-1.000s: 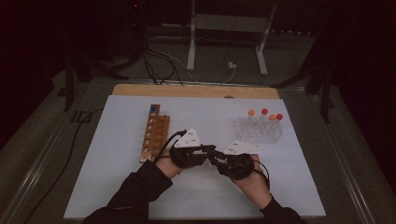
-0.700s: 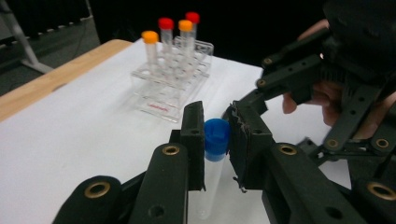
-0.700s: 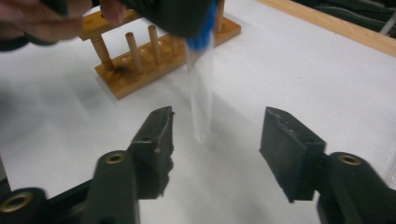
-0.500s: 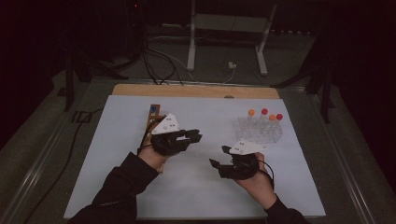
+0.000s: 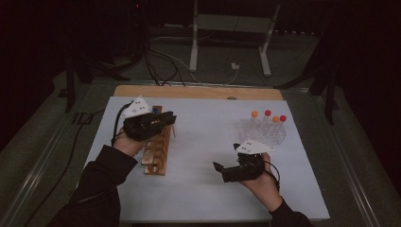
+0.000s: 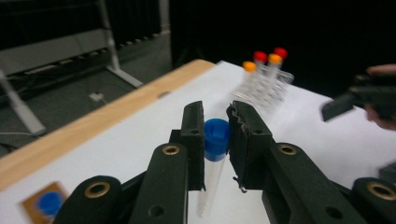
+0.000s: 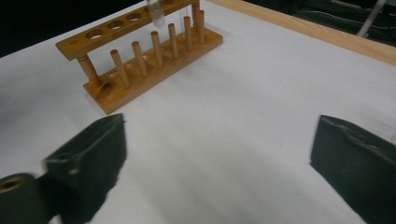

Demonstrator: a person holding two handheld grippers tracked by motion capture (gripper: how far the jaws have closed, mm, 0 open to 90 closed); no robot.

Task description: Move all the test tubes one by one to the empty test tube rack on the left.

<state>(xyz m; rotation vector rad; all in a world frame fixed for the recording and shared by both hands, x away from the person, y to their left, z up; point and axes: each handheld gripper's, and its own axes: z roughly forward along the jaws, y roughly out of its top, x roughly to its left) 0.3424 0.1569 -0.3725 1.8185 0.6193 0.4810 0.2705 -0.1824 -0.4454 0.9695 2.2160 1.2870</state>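
My left gripper (image 5: 169,118) is shut on a clear tube with a blue cap (image 6: 215,137), pinched at the cap and hanging down between the jaws. It hovers over the far end of the wooden tube rack (image 5: 158,151). The tube's clear lower end (image 7: 156,11) shows above the rack (image 7: 140,56) in the right gripper view. My right gripper (image 5: 220,169) is near the table's front right. Its jaws have just been opening and now stand open, with nothing but bare white table between them (image 7: 219,154).
A clear rack with orange- and red-capped tubes (image 5: 265,130) stands at the right, just behind the right hand. Another blue cap (image 5: 155,110) sits at the wooden rack's far end. A wooden strip (image 5: 198,91) borders the table's back edge.
The two grippers were together at the table's middle. The left one has since moved left and up with the tube to above the wooden rack. The right gripper's jaws have opened wide.
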